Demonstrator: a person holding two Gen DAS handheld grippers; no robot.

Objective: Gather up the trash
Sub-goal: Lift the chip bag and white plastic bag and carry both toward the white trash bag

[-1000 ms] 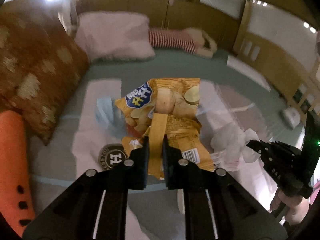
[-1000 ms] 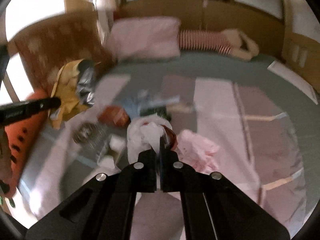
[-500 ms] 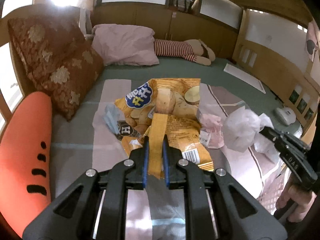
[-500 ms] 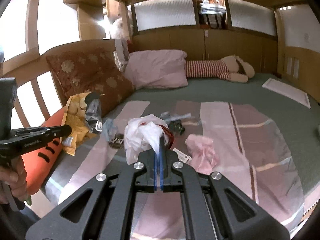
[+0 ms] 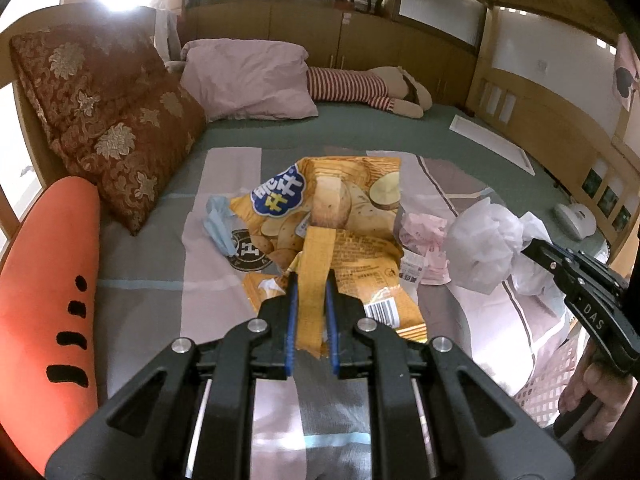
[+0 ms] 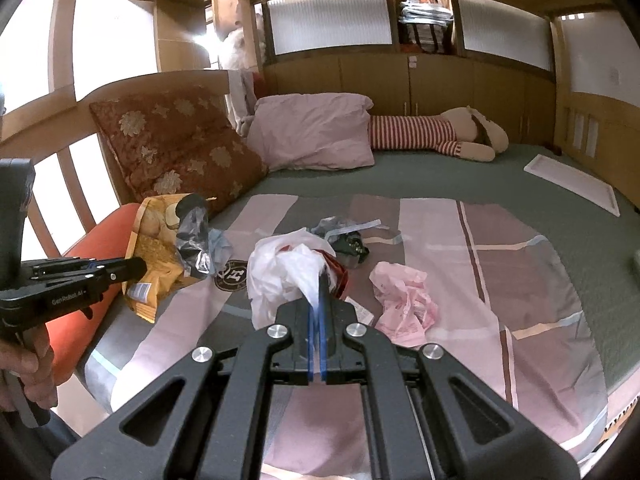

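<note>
My left gripper [image 5: 311, 280] is shut on an orange chip bag [image 5: 340, 208] and holds it up above the bed; the bag also shows in the right wrist view [image 6: 156, 248]. My right gripper [image 6: 319, 280] is shut on a white plastic bag [image 6: 284, 268], lifted off the bed; it also shows in the left wrist view [image 5: 480, 248]. On the striped quilt lie a crumpled pink wrapper [image 6: 404, 300], a light blue mask [image 5: 218, 224], a round dark badge [image 6: 232, 274] and a dark wrapper with blue strips [image 6: 348, 236].
A brown patterned cushion [image 5: 112, 120], an orange carrot pillow [image 5: 48, 280] and a pink pillow [image 5: 248, 80] line the bed's left and back. A striped plush toy [image 6: 432, 136] lies at the back. A white flat board [image 6: 572, 184] lies at the right.
Both grippers have risen and pulled back from the bed with their trash still held. The white bag has lifted off the quilt. The views have widened and sharpened.
</note>
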